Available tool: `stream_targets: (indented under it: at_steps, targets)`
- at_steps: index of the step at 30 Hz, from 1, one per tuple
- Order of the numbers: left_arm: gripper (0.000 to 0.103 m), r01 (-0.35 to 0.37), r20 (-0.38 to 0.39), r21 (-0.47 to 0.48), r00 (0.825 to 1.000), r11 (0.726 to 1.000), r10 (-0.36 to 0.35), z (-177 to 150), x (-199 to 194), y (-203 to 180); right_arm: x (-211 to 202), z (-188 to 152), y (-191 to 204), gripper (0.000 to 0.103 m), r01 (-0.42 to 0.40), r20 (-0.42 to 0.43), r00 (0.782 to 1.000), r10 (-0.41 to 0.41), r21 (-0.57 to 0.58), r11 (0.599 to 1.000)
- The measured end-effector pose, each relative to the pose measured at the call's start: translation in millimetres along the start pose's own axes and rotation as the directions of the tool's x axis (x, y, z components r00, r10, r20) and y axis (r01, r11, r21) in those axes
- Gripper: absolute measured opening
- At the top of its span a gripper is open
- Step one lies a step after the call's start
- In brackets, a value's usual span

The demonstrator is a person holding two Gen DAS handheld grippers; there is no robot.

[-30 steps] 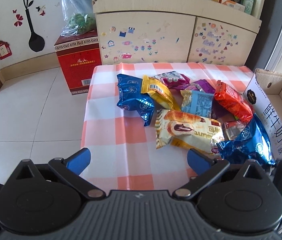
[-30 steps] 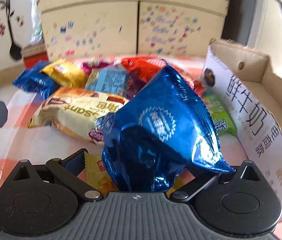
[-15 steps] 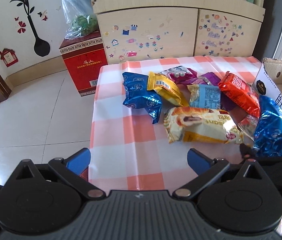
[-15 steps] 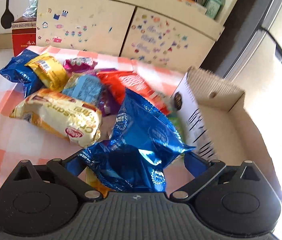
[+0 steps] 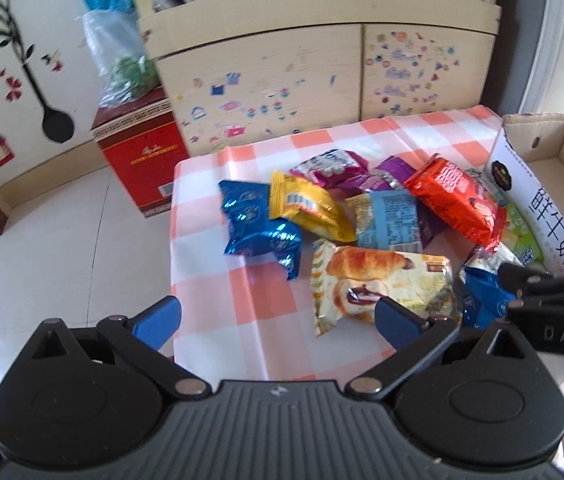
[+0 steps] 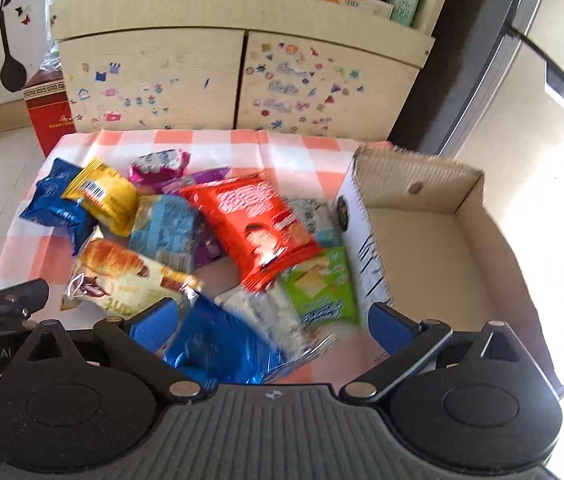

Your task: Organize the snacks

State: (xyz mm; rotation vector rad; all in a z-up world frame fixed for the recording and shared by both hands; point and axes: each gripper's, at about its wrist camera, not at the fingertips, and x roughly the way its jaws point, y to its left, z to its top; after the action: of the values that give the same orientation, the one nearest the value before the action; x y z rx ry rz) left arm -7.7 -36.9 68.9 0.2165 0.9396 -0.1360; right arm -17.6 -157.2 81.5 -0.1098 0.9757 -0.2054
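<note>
My left gripper [image 5: 278, 316] is spread wide with nothing in it, and it hangs over the near edge of the bench [image 5: 218, 280], which has a pink and white checked cloth. My right gripper [image 6: 270, 328] is spread wide too. A shiny blue bag [image 6: 218, 350] sits low between its two blue fingers [image 6: 154, 322], but the fingers do not squeeze it; I cannot tell if the left finger touches the bag. The picture is blurry there. The snacks lie in a heap on the bench. There is a croissant pack [image 6: 122, 276] near the front, a red bag [image 6: 258, 228] in the middle, and a green cracker pack [image 6: 321, 284] just beside the cardboard box [image 6: 421, 176]. Farther back I see a yellow pack [image 5: 305, 210] leaning on another blue bag [image 5: 254, 228], a light blue pack [image 5: 389, 220], and purple and pink packs [image 5: 329, 164] behind them. The cardboard box stands open on the right side of the bench, and I see only bare cardboard inside it. Behind the bench is a cupboard [image 6: 242, 80] covered with small stickers, and a red box [image 5: 138, 160] stands on the floor to its left.
</note>
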Motion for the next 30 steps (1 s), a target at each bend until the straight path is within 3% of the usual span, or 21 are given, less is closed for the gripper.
stream_targets:
  at_steps: [4,9,30]
  targets:
    - [0.102,-0.023,0.012,0.042,1.000,0.999,0.023,8,3,-7,5,1,-4,0.103,0.006,-0.011,1.000,-0.006,0.004,1.000]
    - [0.102,-0.012,-0.016,0.020,1.000,1.000,0.013,9,13,-8,12,-6,-4,0.103,-0.007,-0.053,0.999,0.010,0.041,0.999]
    - [0.102,-0.071,-0.011,0.024,0.997,0.997,0.071,1,17,-9,9,-9,11,0.103,0.007,-0.032,0.999,-0.007,-0.013,1.000]
